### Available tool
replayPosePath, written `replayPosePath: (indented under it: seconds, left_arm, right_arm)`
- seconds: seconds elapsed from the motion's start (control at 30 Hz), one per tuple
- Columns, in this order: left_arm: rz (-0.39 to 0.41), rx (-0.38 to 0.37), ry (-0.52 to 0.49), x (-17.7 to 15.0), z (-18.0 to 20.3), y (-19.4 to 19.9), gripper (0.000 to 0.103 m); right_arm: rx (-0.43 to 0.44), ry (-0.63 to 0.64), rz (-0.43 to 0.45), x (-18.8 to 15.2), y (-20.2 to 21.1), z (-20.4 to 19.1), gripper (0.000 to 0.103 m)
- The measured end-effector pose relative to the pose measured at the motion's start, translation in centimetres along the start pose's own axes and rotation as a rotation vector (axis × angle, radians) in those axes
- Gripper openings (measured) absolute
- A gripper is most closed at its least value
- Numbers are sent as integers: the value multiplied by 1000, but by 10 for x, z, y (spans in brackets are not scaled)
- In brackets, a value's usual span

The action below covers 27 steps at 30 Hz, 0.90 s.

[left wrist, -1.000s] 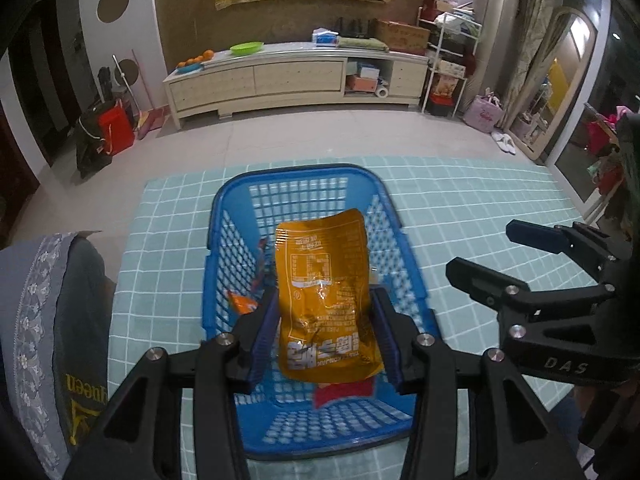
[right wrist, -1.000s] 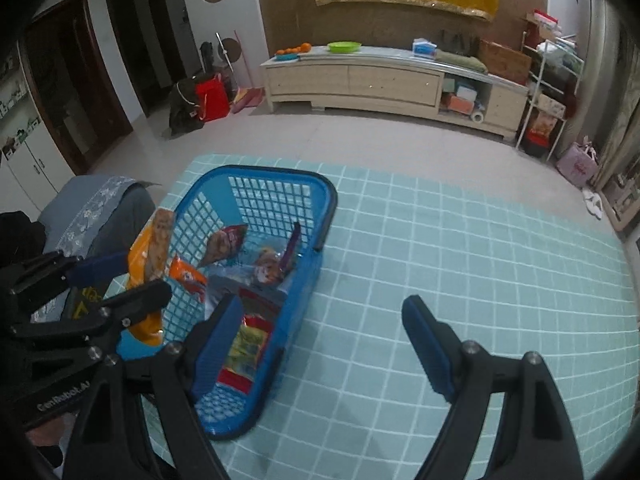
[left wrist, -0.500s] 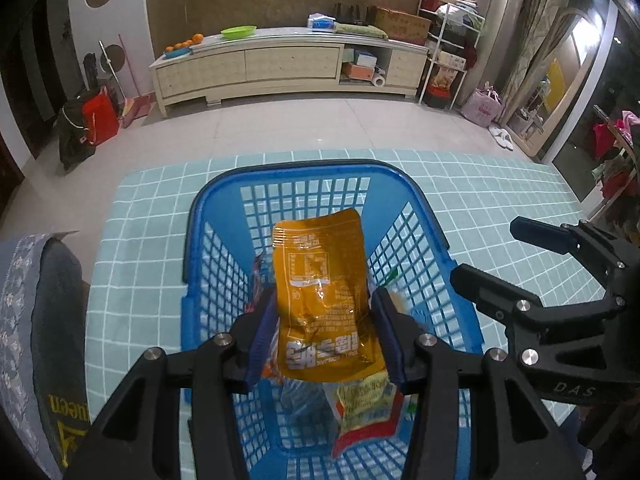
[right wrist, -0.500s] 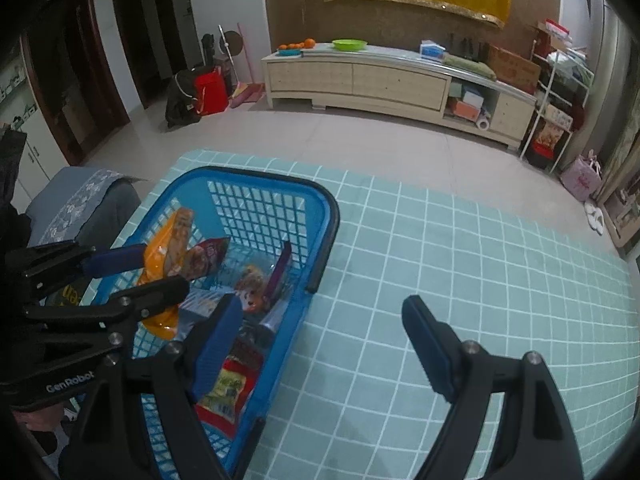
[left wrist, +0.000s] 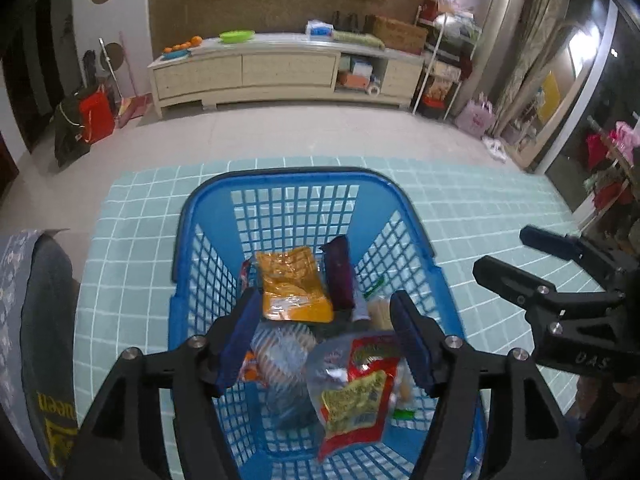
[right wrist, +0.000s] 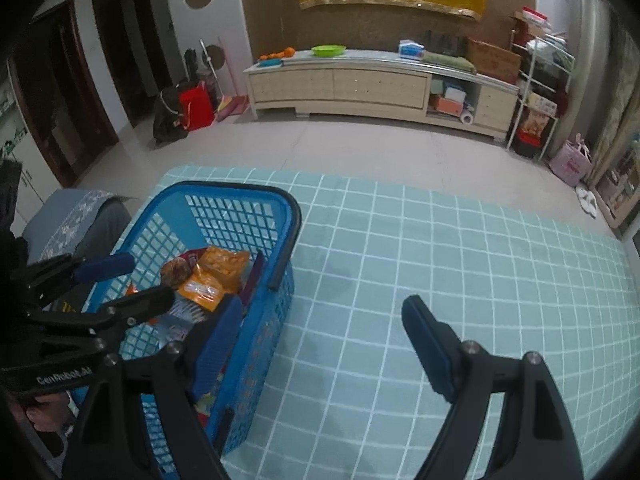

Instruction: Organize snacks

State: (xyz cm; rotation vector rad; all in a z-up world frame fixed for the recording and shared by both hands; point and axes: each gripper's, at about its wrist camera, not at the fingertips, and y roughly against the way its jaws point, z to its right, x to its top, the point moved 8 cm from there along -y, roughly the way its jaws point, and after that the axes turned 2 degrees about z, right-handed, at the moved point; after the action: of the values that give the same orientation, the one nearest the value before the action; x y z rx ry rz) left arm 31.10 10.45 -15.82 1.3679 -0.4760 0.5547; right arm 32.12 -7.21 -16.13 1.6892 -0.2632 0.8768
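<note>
Dropped from my opening left tool (left wrist: pixel 322 330), the crinkly orange foil snack pouch (left wrist: pixel 294 286) now lies in the blue plastic basket (left wrist: pixel 280 184); my right tool (right wrist: pixel 320 344) gapes empty, and no snacks show outside.

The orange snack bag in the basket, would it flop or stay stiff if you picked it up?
Probably floppy: the orange snack bag looks crinkled and bent where it lies. Likely light, since it rests atop other packets. Its glossy film may be a bit slippery.
</note>
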Motion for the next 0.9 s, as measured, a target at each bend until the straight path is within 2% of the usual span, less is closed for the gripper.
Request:
replayPosePath:
  seconds: [0.17,0.37,0.5,0.53,0.57,0.6,0.67,0.73,0.83,0.9]
  left_arm:
    - [62,4,-10,-20,14,44,65]
    - [215,43,-36,-42,36,120,65]
    - [289,70,-47,-61,52,164,66]
    - [315,75,-50,-67,56,176,68]
    - [332,75,-55,-71,60,184,72]
    - [355,72,-61,-75,64,194,75]
    - [409,84,-68,-81,71,214,85]
    - [459,89,-70,-88,80,234,88]
    - [478,69,-73,-97,92,253,103]
    - [488,62,-89,-102,100,264,103]
  right_arm:
    - [-1,1,40,-12,35,-6,85]
    - [-16,6,136,-32,102,-22,85]
    - [-20,-18,212,-48,149,-26,91]
    - [-26,-22,227,-53,160,-26,94]
    - [-33,-25,244,-58,173,-27,101]
    - [-41,-25,255,-63,182,-27,103]
    - [-53,-23,279,-69,199,-27,103]
    - [-74,-31,310,-76,219,-27,103]
    - [-83,-26,353,-83,245,-29,103]
    - [-95,-21,372,-88,261,-31,103]
